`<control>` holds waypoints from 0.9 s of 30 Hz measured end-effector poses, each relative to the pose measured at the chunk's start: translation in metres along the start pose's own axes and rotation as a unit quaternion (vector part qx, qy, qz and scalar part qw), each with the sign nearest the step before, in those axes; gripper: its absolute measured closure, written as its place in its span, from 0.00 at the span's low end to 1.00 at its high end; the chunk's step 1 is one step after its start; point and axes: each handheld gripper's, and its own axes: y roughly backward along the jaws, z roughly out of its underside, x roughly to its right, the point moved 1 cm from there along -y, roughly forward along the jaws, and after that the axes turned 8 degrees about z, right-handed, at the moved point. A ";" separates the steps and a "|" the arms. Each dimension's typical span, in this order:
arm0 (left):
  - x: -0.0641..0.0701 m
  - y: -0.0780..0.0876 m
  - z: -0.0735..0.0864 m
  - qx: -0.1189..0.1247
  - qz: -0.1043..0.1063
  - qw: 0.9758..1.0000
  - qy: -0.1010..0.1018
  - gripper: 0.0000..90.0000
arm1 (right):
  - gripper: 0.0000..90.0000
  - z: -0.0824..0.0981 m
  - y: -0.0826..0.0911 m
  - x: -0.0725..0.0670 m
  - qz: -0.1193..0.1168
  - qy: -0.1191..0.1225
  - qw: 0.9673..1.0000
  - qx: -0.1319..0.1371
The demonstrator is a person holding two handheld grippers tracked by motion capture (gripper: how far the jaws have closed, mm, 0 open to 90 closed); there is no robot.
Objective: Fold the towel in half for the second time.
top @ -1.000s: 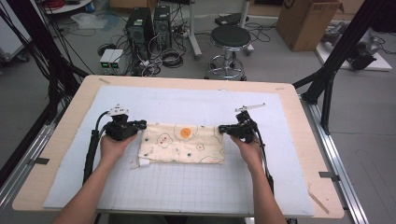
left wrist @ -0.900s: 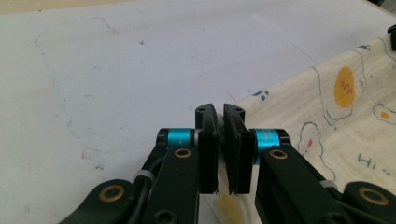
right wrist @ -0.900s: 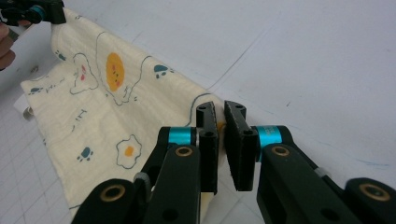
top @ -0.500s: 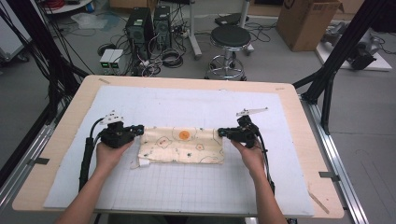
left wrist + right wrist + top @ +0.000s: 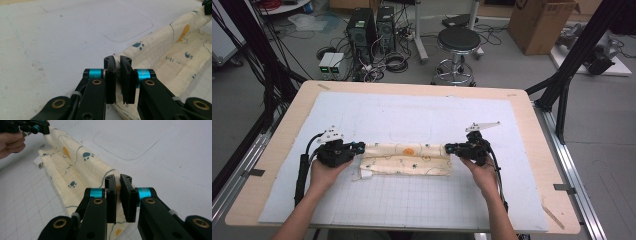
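Both grippers pinch the far edge of a cream printed cloth point(image 5: 406, 159) on the white mat point(image 5: 422, 120) of the table point(image 5: 277, 135): the left gripper point(image 5: 360, 147) has its jaws pressed together on the cloth's left corner, the right gripper point(image 5: 447, 148) grips the right corner in the same way, and the left gripper view and right gripper view each show fabric caught in the narrow slot between the black jaws. The cloth lies across the mat's middle as a long band, its far edge lifted and rolling toward the person over the lower layer, a white tag point(image 5: 366, 175) sticking out at the near left. To land the fold cleanly, the two hands would best travel together at equal height, keep the held edge taut and parallel to the mat's grid lines, and set it down flush with the near hem before letting go. Compared with a second ago, the cloth looks narrower front to back, and both grippers sit nearer the person.
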 end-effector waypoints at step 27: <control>0.019 0.011 0.023 -0.053 0.037 0.998 -0.027 0.88 | 0.90 0.028 0.008 -0.023 0.000 0.042 0.998 -0.039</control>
